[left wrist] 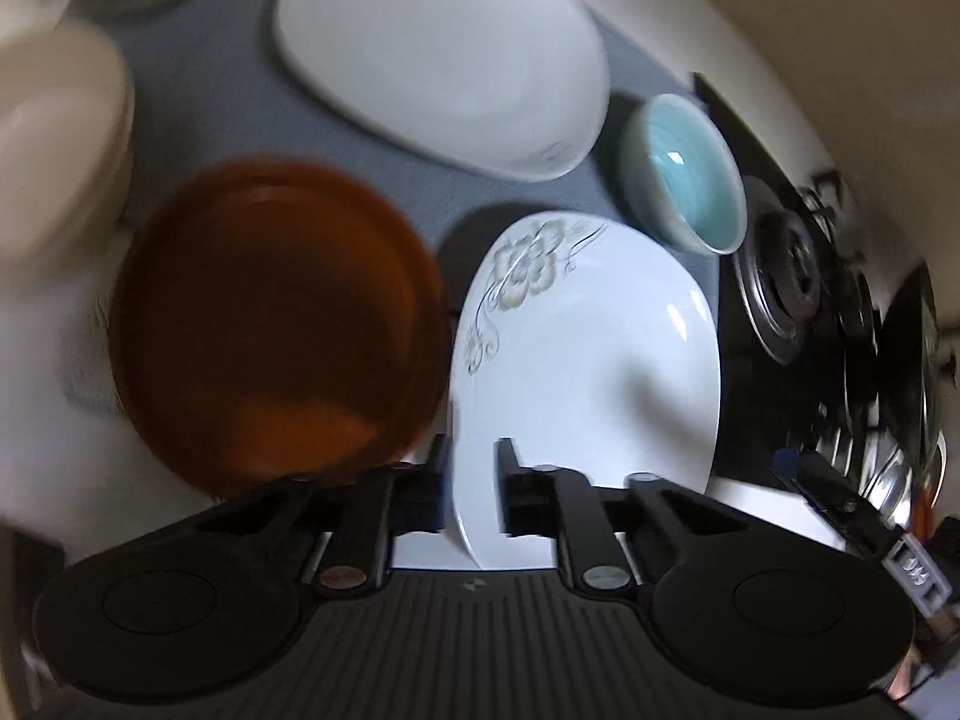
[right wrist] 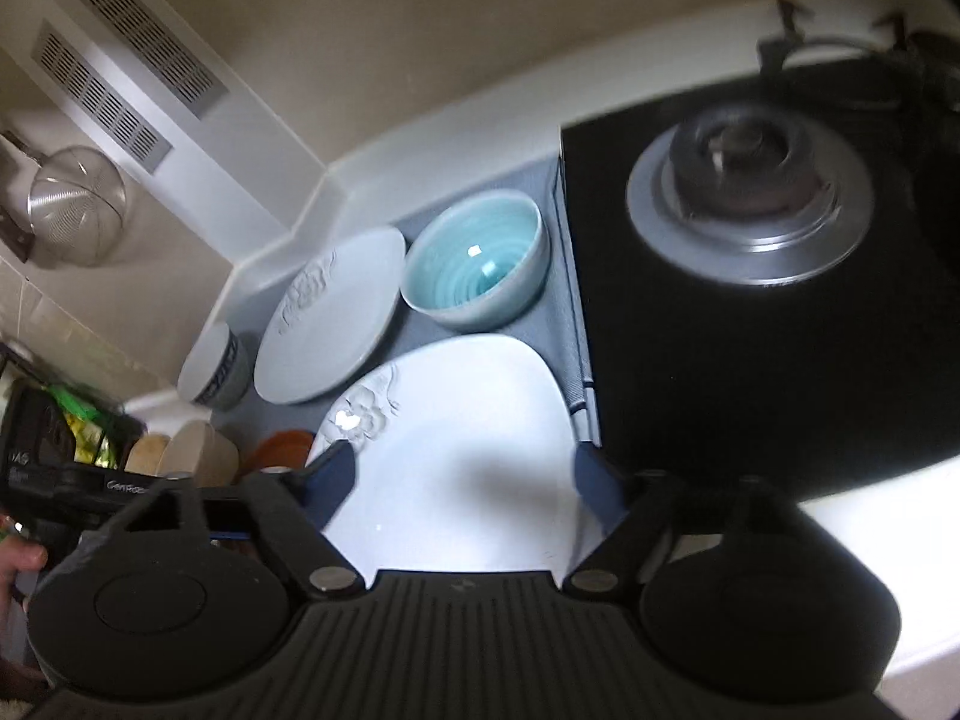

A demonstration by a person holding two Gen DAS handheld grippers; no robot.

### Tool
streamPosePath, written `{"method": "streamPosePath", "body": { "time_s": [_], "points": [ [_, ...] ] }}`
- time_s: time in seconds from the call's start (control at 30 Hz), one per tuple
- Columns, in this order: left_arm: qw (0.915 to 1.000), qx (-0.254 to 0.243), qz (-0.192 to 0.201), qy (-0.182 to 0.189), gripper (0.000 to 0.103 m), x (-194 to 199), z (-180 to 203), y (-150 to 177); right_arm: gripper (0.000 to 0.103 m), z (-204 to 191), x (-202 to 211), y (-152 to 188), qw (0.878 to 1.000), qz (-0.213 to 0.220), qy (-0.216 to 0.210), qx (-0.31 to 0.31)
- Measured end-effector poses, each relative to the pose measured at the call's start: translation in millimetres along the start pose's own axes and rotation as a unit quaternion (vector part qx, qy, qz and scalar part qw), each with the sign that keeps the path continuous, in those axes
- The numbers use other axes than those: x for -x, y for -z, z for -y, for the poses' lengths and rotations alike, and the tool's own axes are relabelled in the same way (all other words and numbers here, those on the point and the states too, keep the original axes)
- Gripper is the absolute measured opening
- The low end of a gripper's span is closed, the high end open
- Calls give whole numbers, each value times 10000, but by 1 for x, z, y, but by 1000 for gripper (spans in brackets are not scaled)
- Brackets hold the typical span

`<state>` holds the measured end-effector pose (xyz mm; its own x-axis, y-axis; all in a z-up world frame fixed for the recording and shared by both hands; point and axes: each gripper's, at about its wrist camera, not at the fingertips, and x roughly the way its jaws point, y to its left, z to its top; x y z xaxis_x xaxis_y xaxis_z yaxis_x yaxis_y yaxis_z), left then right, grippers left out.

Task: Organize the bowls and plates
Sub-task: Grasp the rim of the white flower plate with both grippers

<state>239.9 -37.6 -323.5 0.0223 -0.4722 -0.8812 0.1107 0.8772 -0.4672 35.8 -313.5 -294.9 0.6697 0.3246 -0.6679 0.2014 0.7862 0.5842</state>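
Note:
A white square plate with a flower print lies on the grey mat, right of a brown round plate. My left gripper is shut on the flowered plate's near left rim. In the right wrist view the same flowered plate lies under my right gripper, whose fingers stand wide apart over its near half. The right finger is at the plate's right edge, and neither pad visibly presses on it. A teal bowl and a white oval plate sit behind it.
A black gas hob with a burner borders the mat on the right. Beige bowls and a small patterned bowl stand at the left. A metal strainer hangs on the wall. A hand shows at the left edge.

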Motion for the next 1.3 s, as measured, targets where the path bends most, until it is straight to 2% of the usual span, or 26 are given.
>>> {"method": "streamPosePath", "body": {
  "time_s": [0.07,0.13,0.23,0.4,0.47,0.53,0.67,0.83,0.9,0.93,0.97,1.07,1.17,1.23,1.3],
  "points": [
    [10000,-52,57,-58,11,-4,4,3,54,11,-10,-6,9999,-91,-79,13],
    [9999,138,2,-72,8,-9,1,3,48,19,-20,-9,9997,-217,-126,27],
    [9983,574,-80,-9,5,-14,-8,3,47,29,-29,-8,9991,-319,-243,-164],
    [9981,582,8,-178,6,-6,-2,7,47,41,-32,-3,9979,-474,-247,-375],
    [9966,746,57,-344,14,-2,-4,9,48,44,-31,-1,9978,-480,-237,-394],
    [9971,644,135,-392,20,-2,-5,9,48,47,-32,0,9975,-573,-226,-355],
    [9962,836,-203,-127,19,-25,-12,8,48,49,-34,2,9965,-685,-415,-241],
    [9966,758,-285,-166,18,-40,-7,4,47,42,-34,4,9970,-668,-394,55],
    [9970,689,-261,-237,21,-44,-4,1,43,43,-36,3,9968,-676,-393,176],
    [9967,738,-276,-200,21,-46,-5,-1,38,45,-39,2,9966,-700,-385,187],
    [9964,777,-294,-157,21,-49,-6,-3,32,49,-42,1,9966,-715,-378,139],
    [9968,725,-315,-99,21,-50,-6,-7,23,60,-52,1,9961,-733,-452,-191],
    [9975,634,-251,-200,20,-47,-2,-7,13,63,-60,3,9959,-730,-450,-272],
    [9983,441,-107,-370,19,-40,6,-7,11,60,-57,2,9956,-769,-450,-286],
    [9990,254,43,-375,19,-31,11,-5,10,53,-48,3,9962,-719,-494,-38]
  ]
}}
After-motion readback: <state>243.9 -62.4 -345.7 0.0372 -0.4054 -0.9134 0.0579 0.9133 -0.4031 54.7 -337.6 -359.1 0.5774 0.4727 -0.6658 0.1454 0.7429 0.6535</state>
